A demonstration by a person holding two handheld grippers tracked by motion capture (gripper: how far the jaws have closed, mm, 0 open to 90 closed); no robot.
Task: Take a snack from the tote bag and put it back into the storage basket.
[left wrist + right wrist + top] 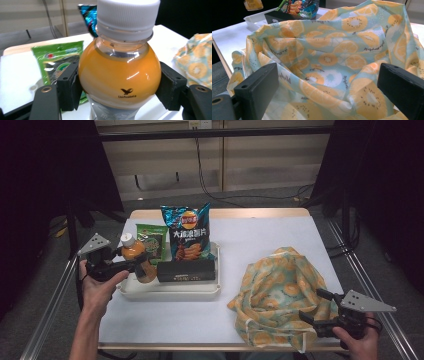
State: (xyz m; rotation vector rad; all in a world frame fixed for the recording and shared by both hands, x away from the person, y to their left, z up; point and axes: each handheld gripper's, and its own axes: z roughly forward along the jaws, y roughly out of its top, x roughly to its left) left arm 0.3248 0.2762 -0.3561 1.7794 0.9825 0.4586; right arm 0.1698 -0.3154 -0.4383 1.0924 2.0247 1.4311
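Table (280, 240) bearing fruit-print cloth bag (280, 295) at right and white tray (172, 292) at left. Right gripper (312, 317), jaws spread wide, faces the bag. Left gripper (137, 265) clamps orange juice bottle (120, 72) by its shoulder, above the tray's left end.

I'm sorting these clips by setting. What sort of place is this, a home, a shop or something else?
Probably a lab or recording studio, not a home. A white table stands between black curtains, cables trail over the floor behind it, and snacks are staged in a tray beside a fruit-print cloth bag.
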